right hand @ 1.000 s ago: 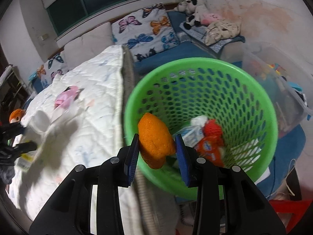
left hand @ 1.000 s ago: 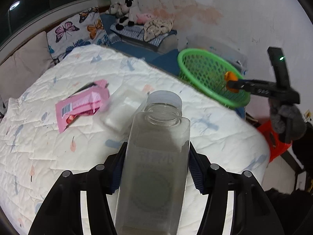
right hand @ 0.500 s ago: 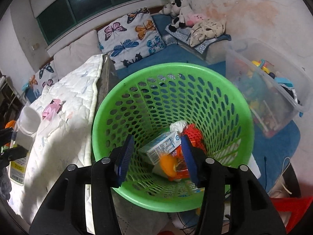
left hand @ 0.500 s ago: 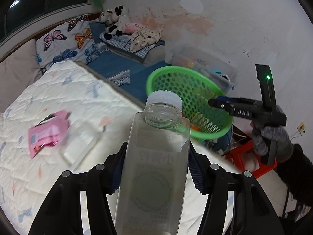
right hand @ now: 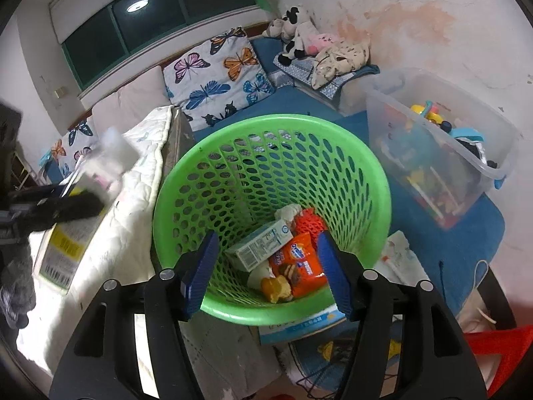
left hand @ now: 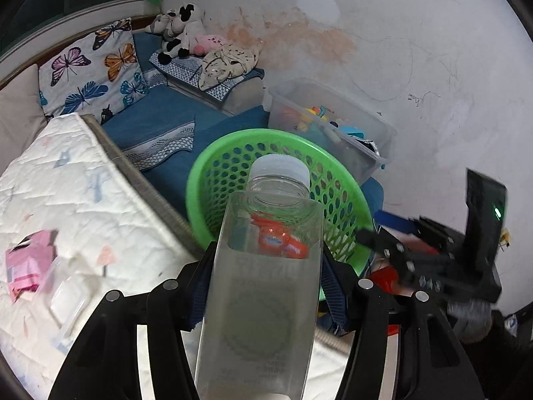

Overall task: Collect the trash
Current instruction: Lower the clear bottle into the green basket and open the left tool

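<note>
My left gripper (left hand: 263,283) is shut on a clear plastic bottle (left hand: 266,276) with a white cap, held with its cap over the near rim of the green mesh basket (left hand: 336,180). My right gripper (right hand: 266,266) is open and empty above the basket (right hand: 213,173), which stands on the floor beside the bed. In the basket lie an orange peel (right hand: 274,288), an orange snack wrapper (right hand: 301,263), a small white carton (right hand: 260,245) and a red net. The bottle and left gripper show blurred at the left of the right wrist view (right hand: 63,206). A pink wrapper (left hand: 28,263) and a clear plastic piece (left hand: 68,300) lie on the white quilted mattress (left hand: 66,193).
A clear storage bin of toys (right hand: 443,153) stands right of the basket by the wall. Butterfly pillows (left hand: 90,66), plush toys (left hand: 183,30) and blue bedding lie behind. A red stool (right hand: 499,350) is on the floor at the lower right.
My right gripper opened and the orange peel dropped into the basket. My left gripper carried the bottle from over the mattress to the basket's rim. The right gripper drew back a little.
</note>
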`<state>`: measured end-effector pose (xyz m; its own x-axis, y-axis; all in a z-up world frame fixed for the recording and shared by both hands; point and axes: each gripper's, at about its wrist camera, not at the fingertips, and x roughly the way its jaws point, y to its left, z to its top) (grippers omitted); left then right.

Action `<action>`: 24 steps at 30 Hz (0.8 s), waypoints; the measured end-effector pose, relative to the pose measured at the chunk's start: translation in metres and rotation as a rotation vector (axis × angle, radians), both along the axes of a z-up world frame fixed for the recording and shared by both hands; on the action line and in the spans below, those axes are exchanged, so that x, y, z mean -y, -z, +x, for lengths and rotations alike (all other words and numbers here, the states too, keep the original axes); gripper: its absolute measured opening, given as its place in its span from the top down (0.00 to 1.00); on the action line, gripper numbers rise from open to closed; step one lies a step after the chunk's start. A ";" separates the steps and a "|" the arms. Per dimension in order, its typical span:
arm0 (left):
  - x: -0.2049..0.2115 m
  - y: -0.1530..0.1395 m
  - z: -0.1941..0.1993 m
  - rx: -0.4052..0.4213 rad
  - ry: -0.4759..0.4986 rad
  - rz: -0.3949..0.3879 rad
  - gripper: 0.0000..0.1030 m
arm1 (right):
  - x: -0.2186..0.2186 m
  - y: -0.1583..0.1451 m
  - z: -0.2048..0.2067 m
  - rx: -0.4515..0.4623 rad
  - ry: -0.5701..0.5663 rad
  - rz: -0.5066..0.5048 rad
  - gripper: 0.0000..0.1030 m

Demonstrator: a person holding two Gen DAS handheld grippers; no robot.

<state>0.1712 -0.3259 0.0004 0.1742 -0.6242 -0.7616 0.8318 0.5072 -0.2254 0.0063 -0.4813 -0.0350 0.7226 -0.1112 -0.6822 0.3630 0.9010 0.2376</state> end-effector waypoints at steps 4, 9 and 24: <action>0.027 0.005 0.004 -0.022 -0.011 0.017 0.46 | 0.005 -0.001 -0.009 0.016 0.009 -0.001 0.40; 0.061 0.017 0.005 -0.043 -0.014 0.048 0.46 | 0.008 0.001 -0.020 0.022 0.019 -0.002 0.39; 0.095 0.043 0.013 -0.118 -0.045 0.051 0.37 | 0.017 0.014 -0.034 0.010 0.038 0.033 0.38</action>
<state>0.1843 -0.4207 -0.0429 0.1086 -0.5782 -0.8087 0.7775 0.5563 -0.2933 -0.0273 -0.4979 -0.0495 0.7249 -0.1159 -0.6790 0.3939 0.8784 0.2706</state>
